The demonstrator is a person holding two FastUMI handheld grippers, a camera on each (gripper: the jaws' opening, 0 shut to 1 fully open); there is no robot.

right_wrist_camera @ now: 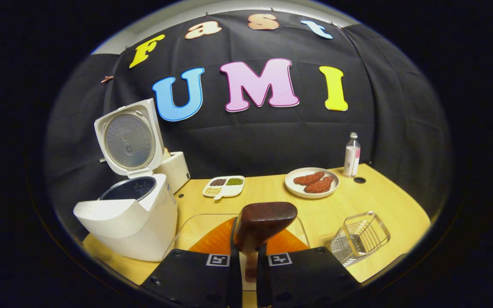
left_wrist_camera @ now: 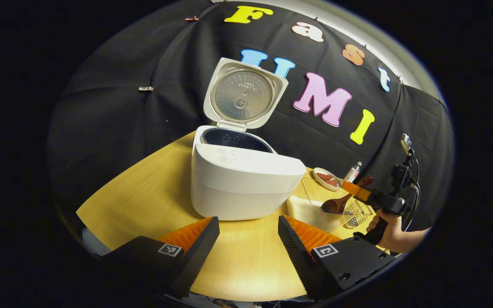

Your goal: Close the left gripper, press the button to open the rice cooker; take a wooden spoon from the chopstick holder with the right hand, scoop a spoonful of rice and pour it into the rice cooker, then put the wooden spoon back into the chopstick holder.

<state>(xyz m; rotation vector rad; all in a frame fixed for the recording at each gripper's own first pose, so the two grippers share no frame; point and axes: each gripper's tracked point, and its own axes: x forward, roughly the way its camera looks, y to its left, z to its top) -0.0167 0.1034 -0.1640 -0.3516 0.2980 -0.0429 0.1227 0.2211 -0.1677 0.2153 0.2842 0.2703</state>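
Observation:
The white rice cooker stands in the middle of the table with its lid raised and the dark inner pot showing. My left gripper hangs just in front of it, open and holding nothing. To the right, a hand holds my right gripper, which is shut on the wooden spoon. The spoon's bowl sits low over the clear rice container. In the right gripper view, the spoon stands clamped in my right gripper, above the container. The open cooker is at the left. Whether the spoon carries rice is hidden.
The wire chopstick holder stands to the right of the container. Farther back are a plate with two red-brown pieces, a small bottle and a divided dish of grains. A white box sits behind the cooker.

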